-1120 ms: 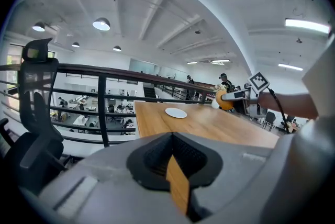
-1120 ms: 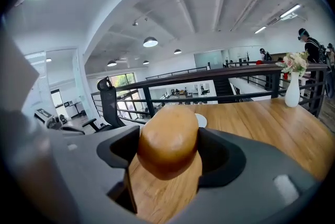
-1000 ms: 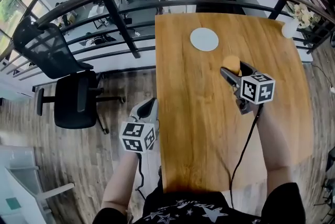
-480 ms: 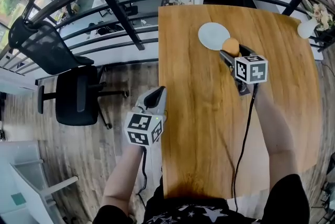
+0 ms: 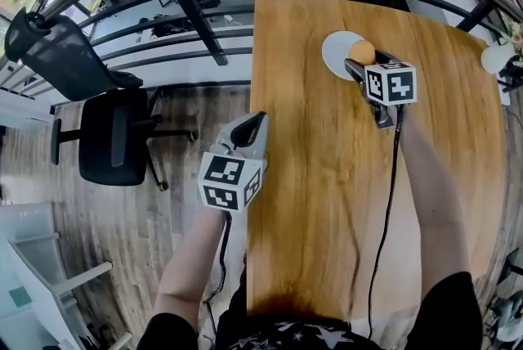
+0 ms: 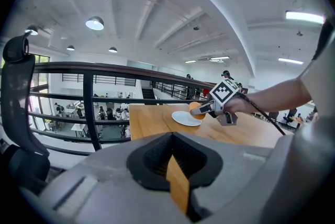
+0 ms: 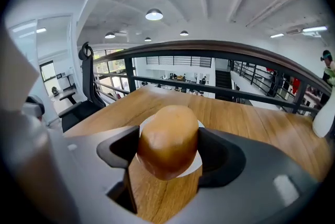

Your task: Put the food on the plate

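- Holding the food (image 7: 167, 139) between its jaws, the right gripper (image 5: 357, 65) hangs over the plate (image 5: 334, 54). The jaws stand wide apart because the food fills the gap, and both sides press on it.
- As I judge it, the picking up and the carrying are done, since the food is already above the plate, on its right part in the head view.
- What is left is to lower the food, open the jaws and pull the gripper away. In the left gripper view the food seems to be a little above the plate, but I cannot tell for sure whether it touches.
- The left gripper (image 5: 253, 126) is beside the left edge of the table (image 5: 327, 193), over the floor. Its jaws are closed together with nothing between them, so it takes no part in this step.
- The food is a rounded lump, golden brown, with a smooth and matte skin. It may be a bun or a small potato; I cannot say which.
- The plate is small, round, flat and white, with a plain smooth surface.
- The table is a rectangle of warm brown wood with long visible grain and a light shine.
- Both grippers are of grey plastic with dark lining at the jaws, and each carries a cube with black and white square markers.
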A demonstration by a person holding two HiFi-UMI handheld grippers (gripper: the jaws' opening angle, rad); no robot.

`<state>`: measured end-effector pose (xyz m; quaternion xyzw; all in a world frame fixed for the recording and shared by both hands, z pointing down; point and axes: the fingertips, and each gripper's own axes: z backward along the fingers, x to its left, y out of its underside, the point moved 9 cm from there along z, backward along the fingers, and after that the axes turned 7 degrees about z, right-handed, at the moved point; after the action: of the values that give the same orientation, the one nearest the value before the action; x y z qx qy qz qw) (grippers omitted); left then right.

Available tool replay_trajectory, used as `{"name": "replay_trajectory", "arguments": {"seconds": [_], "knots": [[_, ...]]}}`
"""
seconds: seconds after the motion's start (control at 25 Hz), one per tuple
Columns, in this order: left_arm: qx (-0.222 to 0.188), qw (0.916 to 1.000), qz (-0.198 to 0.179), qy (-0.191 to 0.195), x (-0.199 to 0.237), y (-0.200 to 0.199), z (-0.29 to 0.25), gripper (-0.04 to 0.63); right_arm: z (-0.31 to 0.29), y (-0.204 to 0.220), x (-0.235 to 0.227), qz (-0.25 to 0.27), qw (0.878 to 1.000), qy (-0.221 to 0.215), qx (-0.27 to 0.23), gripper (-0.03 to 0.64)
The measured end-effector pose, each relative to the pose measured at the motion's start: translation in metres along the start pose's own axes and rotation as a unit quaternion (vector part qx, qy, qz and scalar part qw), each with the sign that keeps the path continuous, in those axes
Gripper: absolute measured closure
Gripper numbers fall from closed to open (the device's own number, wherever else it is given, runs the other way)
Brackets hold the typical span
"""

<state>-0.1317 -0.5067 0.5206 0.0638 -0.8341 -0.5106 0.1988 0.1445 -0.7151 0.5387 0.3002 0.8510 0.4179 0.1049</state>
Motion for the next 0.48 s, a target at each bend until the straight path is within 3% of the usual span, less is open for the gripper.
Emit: {"name": "replay_trajectory", "arguments": {"seconds": [0.24,0.48], "knots": [[0.005,1.0,0.006,0.0,0.003,-0.001,-0.009,0.594,-0.023,-0.01,-0.006,0.007,0.999,-0.019,0.048,0.262],[0.009,0.9999,0.011,-0.004,0.009,0.004,-0.007,0.594,-0.033,-0.007,-0.004,0.032,0.997,-0.005,0.072,0.262]]}}
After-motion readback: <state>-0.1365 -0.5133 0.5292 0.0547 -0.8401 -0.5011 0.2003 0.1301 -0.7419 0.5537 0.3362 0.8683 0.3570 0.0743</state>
